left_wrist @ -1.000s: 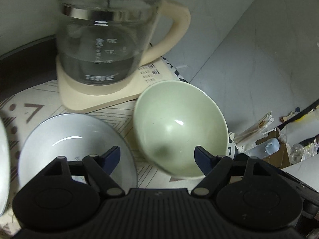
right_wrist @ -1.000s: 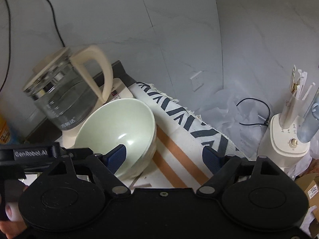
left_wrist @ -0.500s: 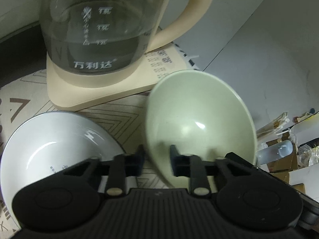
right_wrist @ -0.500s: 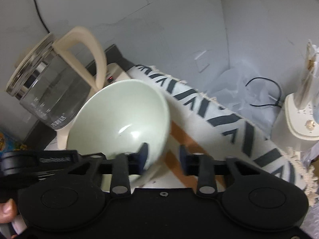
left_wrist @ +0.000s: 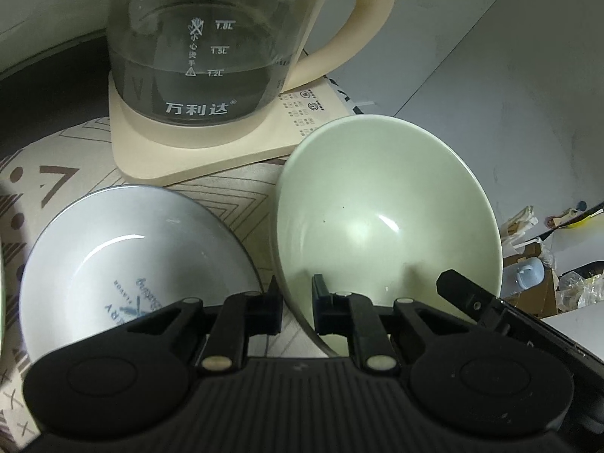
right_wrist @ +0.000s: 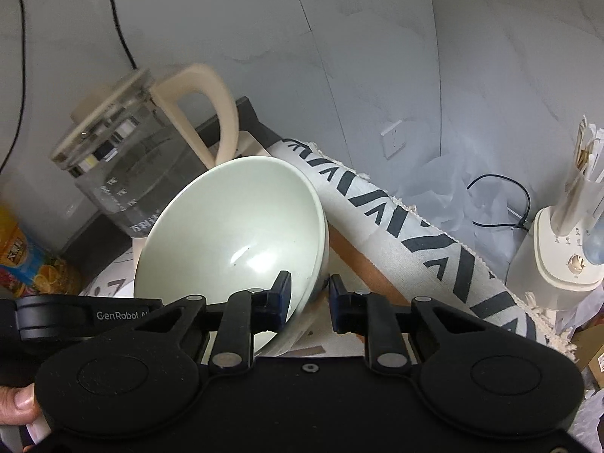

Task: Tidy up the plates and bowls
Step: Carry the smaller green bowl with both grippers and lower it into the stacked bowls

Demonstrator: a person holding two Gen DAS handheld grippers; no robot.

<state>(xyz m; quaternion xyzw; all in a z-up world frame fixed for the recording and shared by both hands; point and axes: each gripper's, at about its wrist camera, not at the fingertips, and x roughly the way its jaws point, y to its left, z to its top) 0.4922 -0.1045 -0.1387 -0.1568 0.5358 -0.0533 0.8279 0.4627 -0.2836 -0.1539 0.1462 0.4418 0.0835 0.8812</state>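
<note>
Pinching green bowl (left_wrist: 385, 222) rim: both tools (left_wrist: 296, 307) (right_wrist: 307, 302).

Two close wrist views, opposite sides of shared green bowl (left_wrist: 385, 219) (right_wrist: 234, 234).

Around me the walls (right_wrist: 377, 56) are pale grey marbled panels with thin seams, dimly lit. A white wall socket (right_wrist: 392, 139) sits low on one panel, and a black cable (right_wrist: 113, 11) hangs down another. My patterned tablecloth (right_wrist: 415, 226) drapes over the table edge; cardboard boxes (left_wrist: 528, 264) clutter the floor below.
</note>
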